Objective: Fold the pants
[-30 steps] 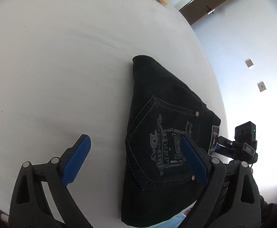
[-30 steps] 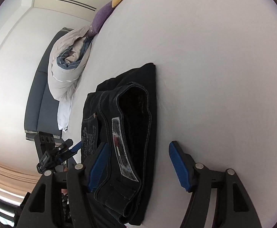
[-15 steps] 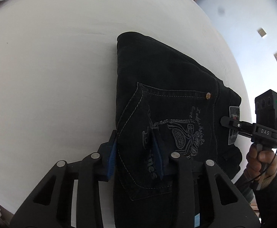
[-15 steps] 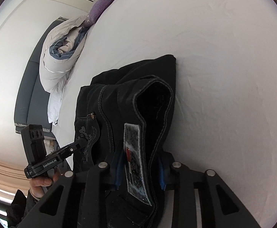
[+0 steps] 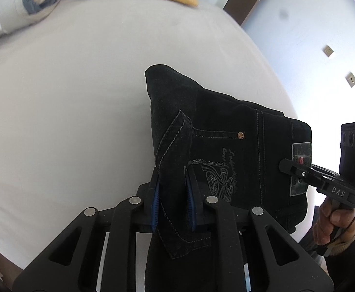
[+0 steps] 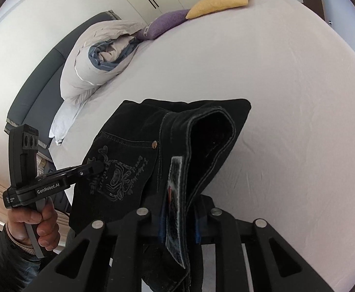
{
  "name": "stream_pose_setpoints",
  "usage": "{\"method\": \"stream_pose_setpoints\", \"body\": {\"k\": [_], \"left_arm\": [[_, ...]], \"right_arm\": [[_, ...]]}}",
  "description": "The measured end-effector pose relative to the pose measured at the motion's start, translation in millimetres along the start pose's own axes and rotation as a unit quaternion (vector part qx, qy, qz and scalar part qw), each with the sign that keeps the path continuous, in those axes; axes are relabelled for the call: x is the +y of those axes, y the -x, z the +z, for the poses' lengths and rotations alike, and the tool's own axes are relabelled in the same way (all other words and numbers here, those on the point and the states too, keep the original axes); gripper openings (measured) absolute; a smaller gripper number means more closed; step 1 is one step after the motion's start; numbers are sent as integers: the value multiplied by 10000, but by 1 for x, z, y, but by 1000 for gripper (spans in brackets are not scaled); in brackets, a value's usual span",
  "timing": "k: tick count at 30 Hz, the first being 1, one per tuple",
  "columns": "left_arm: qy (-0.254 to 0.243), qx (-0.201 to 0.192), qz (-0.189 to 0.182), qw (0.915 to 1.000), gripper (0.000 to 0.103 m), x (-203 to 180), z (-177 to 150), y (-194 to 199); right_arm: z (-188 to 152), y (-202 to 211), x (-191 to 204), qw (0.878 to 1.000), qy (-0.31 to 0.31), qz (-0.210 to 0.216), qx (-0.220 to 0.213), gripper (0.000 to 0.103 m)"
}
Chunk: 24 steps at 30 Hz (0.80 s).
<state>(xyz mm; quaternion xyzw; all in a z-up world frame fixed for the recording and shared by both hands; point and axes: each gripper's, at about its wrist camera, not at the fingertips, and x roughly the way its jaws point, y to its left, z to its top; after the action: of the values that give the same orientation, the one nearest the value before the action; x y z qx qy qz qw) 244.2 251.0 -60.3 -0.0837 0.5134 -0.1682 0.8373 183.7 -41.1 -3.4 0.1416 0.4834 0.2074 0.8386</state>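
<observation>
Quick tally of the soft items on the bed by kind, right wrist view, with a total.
Black denim pants: 1, clamped in both grippers
Small cushions: 2, one yellow, one purple
Rolled grey and blue duvet: 1
Total: 4, all on the white bed sheet

The near end of the folded black denim pants (image 5: 216,126) runs off the bottom edge in both wrist views. Denim covers most of the left gripper (image 5: 172,194)'s blue pads, and a grey waistband label (image 6: 177,209) hides the right gripper (image 6: 178,219)'s pads. The embroidered pocket lettering is too small to read. A rolled grey-and-blue duvet (image 5: 19,2) is blurred and cropped at the upper left.
</observation>
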Motion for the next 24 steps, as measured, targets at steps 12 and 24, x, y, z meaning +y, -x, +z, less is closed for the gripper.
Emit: {"method": "stream_pose_setpoints", "body": {"k": [12, 24], "left_arm": [[-216, -263, -140, 9993, 17, -34, 102, -54], [269, 28, -226, 9994, 49, 9, 97, -138]], "right_arm": [[109, 4, -68, 9994, -207, -61, -282, 19], [106, -49, -170, 9953, -953, 59, -147, 53]]}}
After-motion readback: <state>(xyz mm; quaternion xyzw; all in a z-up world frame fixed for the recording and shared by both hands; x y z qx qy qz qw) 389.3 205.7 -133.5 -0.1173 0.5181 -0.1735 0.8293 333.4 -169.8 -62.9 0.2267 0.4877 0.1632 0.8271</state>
